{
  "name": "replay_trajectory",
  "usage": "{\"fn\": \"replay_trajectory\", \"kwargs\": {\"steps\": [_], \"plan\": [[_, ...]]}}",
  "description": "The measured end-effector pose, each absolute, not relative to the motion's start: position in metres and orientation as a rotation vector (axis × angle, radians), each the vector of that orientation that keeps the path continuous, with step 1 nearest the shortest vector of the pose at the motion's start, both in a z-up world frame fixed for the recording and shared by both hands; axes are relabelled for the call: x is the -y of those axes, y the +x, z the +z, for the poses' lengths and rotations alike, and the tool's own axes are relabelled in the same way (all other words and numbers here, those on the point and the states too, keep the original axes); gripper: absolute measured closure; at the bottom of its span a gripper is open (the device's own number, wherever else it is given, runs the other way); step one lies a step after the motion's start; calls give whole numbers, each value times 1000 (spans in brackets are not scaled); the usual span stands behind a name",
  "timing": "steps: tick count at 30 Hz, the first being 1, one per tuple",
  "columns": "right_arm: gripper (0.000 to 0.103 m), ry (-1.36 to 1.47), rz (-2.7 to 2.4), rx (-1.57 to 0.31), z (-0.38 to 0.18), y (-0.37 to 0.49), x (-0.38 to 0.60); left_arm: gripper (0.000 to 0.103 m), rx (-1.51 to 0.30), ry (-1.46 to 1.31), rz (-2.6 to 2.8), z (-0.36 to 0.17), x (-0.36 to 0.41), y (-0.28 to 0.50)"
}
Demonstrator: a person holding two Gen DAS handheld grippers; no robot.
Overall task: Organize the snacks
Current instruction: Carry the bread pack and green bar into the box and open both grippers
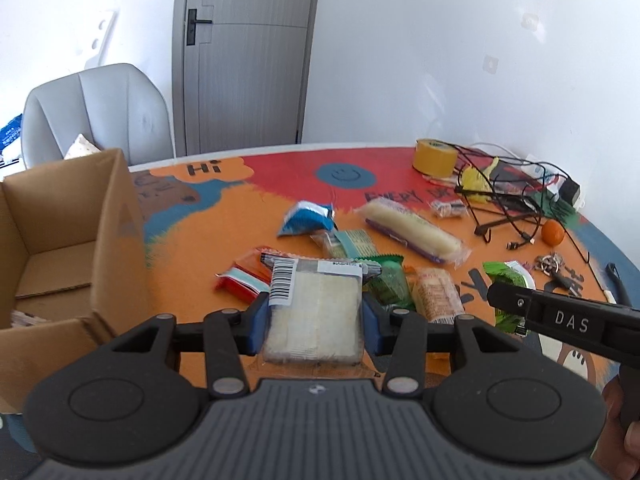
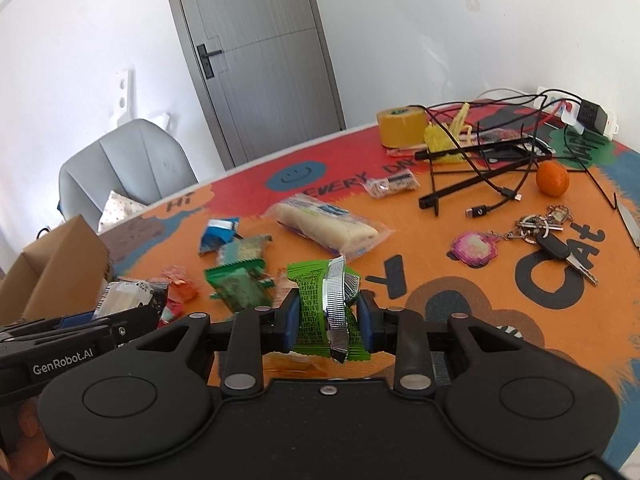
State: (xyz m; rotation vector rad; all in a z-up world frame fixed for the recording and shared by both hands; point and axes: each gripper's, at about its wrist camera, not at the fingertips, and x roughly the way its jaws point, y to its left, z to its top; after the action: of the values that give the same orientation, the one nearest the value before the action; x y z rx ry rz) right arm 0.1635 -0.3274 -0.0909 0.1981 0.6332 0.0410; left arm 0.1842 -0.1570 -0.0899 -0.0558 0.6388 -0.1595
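My left gripper (image 1: 314,316) pinches a clear-wrapped white cake slab with a barcode label (image 1: 312,308), blue pads pressed on its two long sides, the pack held above the orange printed table mat (image 1: 200,248) just right of the open brown cardboard box (image 1: 60,240). The slab looks soft and light; the film is slick, so I judge a side squeeze could dent it, and a grip across the middle seems safest. My right gripper (image 2: 328,320) is closed on a bright green crinkled foil snack packet with a silver seam (image 2: 324,304), held on edge over the mat. It looks nearly weightless, thin, and crushable, and the foil may slide, so a hold on the body rather than the seam reads better. Loose on the mat between the box and the cables: a long pale bread roll in clear wrap (image 1: 412,230), a blue pouch (image 1: 306,218), and a red-orange sachet (image 1: 244,278).
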Motion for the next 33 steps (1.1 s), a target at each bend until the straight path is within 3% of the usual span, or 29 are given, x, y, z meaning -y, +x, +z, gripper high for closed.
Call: {"fn": "replay_trajectory", "kwargs": {"steps": [33], "plan": [[73,168,227,-512,-44,155,242,58,-479,-121,-1,-34,80,149]]}}
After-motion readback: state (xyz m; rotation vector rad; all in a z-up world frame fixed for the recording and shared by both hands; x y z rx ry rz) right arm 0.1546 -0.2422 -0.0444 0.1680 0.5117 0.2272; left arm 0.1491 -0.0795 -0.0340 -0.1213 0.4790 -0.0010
